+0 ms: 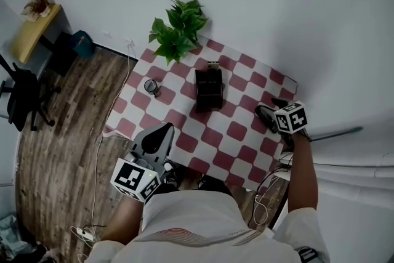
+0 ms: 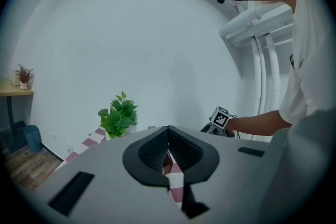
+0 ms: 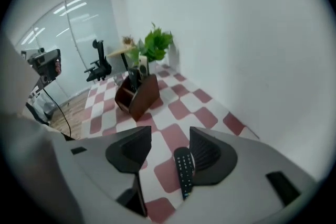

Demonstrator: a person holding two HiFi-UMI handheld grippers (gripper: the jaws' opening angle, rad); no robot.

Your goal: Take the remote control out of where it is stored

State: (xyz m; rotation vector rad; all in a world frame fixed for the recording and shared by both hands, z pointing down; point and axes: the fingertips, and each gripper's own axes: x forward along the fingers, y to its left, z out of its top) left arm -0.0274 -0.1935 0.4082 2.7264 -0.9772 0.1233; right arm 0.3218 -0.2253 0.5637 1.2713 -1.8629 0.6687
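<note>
Hovering with jaws spread wide, the right gripper (image 3: 169,147) hangs over the slim black plastic remote control (image 3: 183,170). The remote lies flat on the red-and-white checked tablecloth (image 3: 181,107), near and right of the brown wooden organiser box (image 3: 139,94). The left gripper (image 2: 169,152) is pressed together, empty. Withdrawing cleanly likely means rising straight, keeping the right-hand pad off the remote.

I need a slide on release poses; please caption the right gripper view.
Open right gripper above the black remote control, which lies on the checked tablecloth apart from the brown organizer.
</note>
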